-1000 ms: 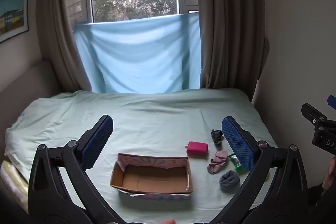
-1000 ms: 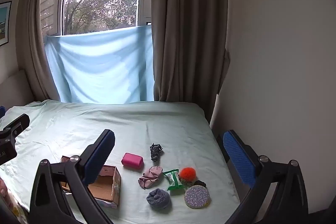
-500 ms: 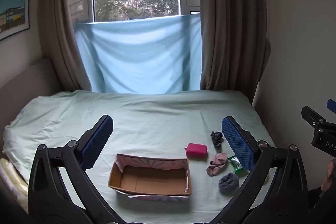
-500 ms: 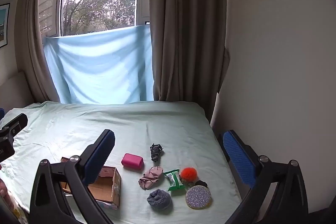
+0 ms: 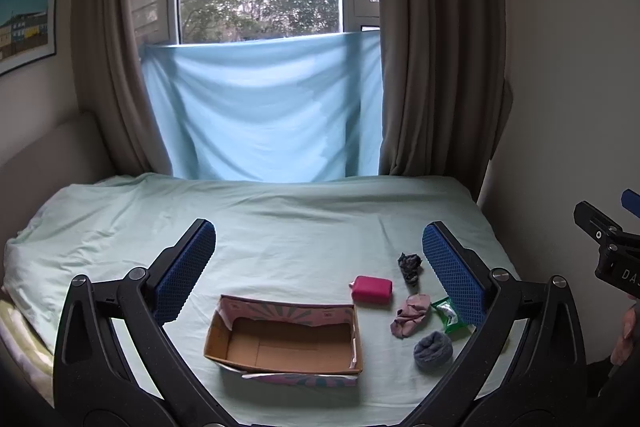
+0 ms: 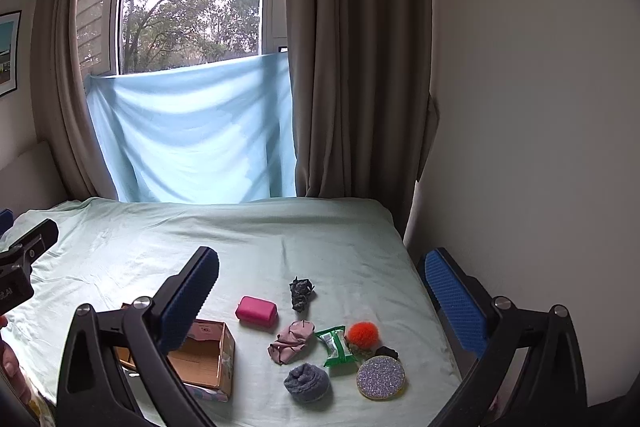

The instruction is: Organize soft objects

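An open cardboard box (image 5: 286, 341) lies empty on the pale green bed (image 5: 280, 227); it also shows in the right wrist view (image 6: 208, 359). To its right lie a pink pouch (image 6: 257, 310), a dark crumpled cloth (image 6: 301, 292), a pink cloth (image 6: 291, 341), a grey rolled sock (image 6: 307, 381), a green packet (image 6: 336, 345), an orange pompom (image 6: 362, 334) and a glittery round sponge (image 6: 380, 377). My left gripper (image 5: 320, 275) is open and empty above the box. My right gripper (image 6: 322, 301) is open and empty above the objects.
A white wall (image 6: 520, 147) runs along the bed's right edge. Brown curtains (image 6: 360, 67) and a hanging blue sheet (image 5: 264, 111) stand behind the bed. A headboard (image 5: 44, 155) is at the left. A small black item (image 6: 386, 352) lies beside the pompom.
Both grippers have drifted slightly; the box and objects sit a little lower and nearer in view. Nothing has been picked up or moved.
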Tool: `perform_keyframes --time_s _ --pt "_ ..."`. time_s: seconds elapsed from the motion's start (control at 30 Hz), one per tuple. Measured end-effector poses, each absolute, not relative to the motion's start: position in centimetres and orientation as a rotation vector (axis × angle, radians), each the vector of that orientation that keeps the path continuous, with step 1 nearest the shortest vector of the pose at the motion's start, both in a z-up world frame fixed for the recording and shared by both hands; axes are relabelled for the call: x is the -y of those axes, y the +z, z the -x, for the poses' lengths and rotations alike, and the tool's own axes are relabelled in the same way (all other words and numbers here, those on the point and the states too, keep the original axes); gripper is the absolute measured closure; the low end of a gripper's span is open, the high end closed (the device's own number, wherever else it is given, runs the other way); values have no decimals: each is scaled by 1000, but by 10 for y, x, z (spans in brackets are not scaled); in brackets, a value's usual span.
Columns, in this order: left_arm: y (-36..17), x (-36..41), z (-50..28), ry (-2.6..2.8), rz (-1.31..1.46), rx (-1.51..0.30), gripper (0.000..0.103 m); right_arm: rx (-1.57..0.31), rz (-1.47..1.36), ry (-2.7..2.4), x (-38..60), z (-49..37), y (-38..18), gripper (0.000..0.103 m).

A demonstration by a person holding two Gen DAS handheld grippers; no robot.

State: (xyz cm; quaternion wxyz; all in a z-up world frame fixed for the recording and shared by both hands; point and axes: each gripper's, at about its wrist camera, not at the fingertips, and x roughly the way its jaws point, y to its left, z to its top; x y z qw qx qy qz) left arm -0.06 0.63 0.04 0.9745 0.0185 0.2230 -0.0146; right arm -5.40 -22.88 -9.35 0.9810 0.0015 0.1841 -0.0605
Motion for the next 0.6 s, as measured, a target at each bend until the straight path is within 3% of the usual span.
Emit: perform_keyframes --time_s 0.6 --pt "1 -12 3 -10 -29 -442 0 -365 -6 -109 229 51 -95 0"
